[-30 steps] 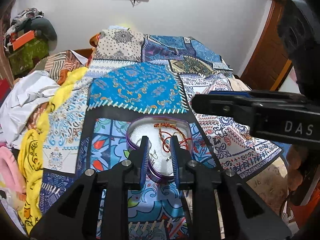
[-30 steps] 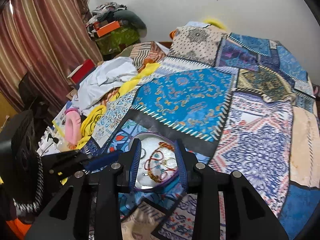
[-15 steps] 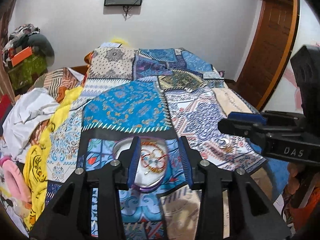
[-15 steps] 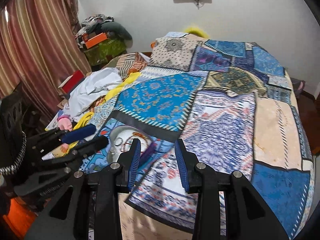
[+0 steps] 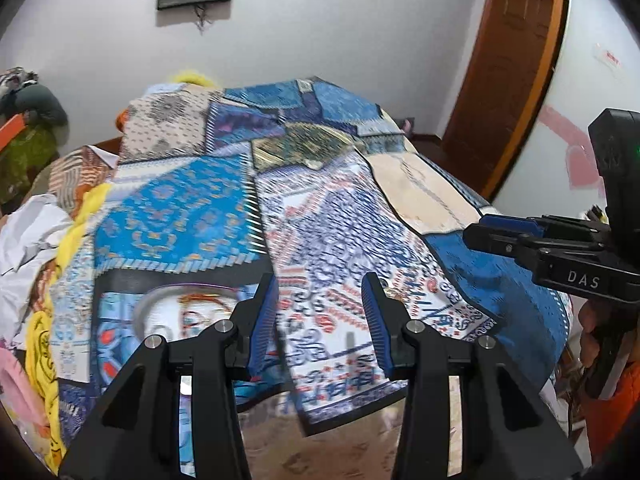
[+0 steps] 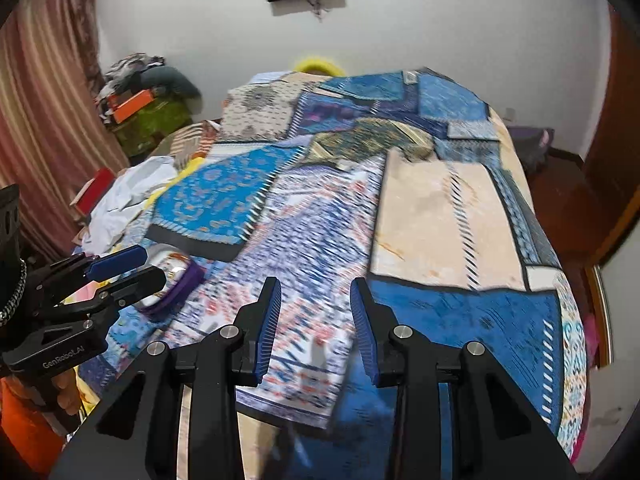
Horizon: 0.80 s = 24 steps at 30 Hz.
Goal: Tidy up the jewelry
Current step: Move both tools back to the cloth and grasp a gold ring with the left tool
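left gripper (image 5: 320, 316) empty, right gripper (image 6: 315, 320) empty

Bedspread (image 6: 440, 216) open; clothes (image 6: 124, 196) crowd left

Blue patchwork bedspread (image 5: 328, 224), purple-rimmed tin (image 6: 180, 280)

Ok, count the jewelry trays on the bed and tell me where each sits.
1. A single purple-rimmed jewelry tray lies on the patchwork bedspread near the bed's front edge, left of the left gripper. Others may be hidden behind the grippers.
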Tool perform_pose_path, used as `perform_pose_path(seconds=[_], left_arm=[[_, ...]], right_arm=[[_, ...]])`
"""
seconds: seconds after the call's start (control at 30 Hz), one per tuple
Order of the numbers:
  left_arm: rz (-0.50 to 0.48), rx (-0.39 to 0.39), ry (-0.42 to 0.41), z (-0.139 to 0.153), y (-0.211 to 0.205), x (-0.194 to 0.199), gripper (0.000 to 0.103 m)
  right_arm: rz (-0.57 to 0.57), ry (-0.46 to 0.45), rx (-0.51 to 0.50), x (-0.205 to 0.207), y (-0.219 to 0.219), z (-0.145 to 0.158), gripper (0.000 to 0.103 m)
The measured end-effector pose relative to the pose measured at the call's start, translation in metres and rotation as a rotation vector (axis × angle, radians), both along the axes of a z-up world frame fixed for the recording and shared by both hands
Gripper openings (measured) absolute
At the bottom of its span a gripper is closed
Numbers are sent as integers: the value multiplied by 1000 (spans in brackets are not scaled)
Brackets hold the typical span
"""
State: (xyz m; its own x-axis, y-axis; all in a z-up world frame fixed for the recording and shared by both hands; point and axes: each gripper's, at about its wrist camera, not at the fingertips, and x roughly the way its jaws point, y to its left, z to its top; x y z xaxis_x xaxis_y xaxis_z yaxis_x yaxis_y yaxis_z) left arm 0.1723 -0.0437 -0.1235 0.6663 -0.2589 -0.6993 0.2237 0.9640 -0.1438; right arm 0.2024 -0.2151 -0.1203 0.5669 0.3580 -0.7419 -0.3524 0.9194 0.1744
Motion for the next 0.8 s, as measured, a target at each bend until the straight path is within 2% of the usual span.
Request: perform_pose_path(seconds=[0.3, 0.43, 0.53, 0.6, 0.67, 0.8], left_arm=[[-126, 22, 84, -31, -52, 9, 42], [-148, 32, 119, -44, -65, 15, 42], [-140, 20, 146, -52, -68, 22, 33], [-133, 15, 144, -53, -69, 24, 32], [-125, 19, 144, -54, -70, 27, 24], [-121, 23, 145, -55, -69, 30, 17]], right_arm=[[-30, 62, 8, 3, -22, -25, 33], [-30, 73, 23, 5, -28, -31, 33], [-30, 74, 30, 5, -30, -31, 33], [-30, 76, 34, 4, -32, -32, 33], [-31, 78, 38, 5, -33, -34, 33], [-30, 86, 48, 5, -32, -36, 33]])
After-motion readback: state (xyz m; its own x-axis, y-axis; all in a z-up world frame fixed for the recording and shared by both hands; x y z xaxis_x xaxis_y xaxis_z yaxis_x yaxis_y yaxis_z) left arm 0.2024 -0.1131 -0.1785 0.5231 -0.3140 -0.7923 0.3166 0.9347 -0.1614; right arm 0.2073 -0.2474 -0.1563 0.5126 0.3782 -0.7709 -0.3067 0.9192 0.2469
